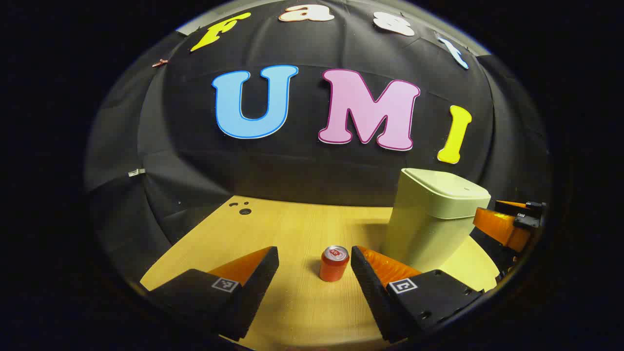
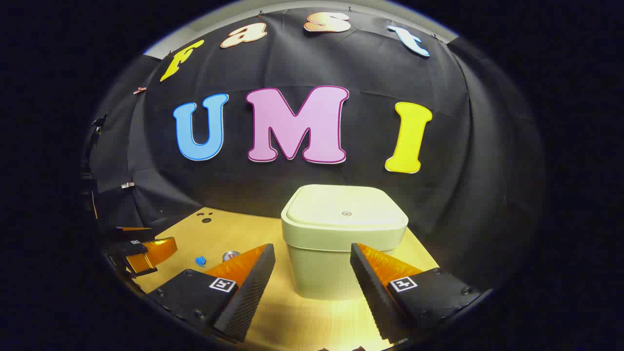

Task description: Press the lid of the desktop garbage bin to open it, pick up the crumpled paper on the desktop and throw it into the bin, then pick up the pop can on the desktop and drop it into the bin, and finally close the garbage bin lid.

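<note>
My right gripper (image 2: pixel 312 273), wide open and empty, faces the closed bin (image 2: pixel 341 243) dead ahead on the worktop (image 2: pixel 273 317), its lid (image 2: pixel 345 207) nearer this hand than my left

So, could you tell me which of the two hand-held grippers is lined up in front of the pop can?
The left hand-held gripper: the red pop can stands upright between its open fingers, farther ahead. The right hand-held gripper faces the closed bin instead.
</note>
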Motion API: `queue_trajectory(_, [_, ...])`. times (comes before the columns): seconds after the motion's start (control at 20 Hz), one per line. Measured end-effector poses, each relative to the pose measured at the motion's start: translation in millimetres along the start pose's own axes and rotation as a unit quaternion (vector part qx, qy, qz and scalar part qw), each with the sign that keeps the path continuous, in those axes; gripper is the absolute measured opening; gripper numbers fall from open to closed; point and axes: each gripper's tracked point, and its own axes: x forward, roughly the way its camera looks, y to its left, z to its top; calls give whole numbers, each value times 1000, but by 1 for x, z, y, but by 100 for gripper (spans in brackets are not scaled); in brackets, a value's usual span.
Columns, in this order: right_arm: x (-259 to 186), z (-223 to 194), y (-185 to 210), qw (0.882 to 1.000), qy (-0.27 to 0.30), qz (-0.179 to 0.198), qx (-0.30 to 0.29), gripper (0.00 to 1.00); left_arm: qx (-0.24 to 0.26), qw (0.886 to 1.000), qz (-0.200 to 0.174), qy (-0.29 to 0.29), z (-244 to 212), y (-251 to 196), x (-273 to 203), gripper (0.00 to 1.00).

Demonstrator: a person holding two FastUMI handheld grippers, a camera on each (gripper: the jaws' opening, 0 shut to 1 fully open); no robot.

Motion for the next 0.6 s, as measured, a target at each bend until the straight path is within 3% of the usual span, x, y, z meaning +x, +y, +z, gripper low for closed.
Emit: queue_trajectory(0.6, [-1,-8,8,1000,14,5,1,98,16,1000,-5,0,-1,-2,1,95])
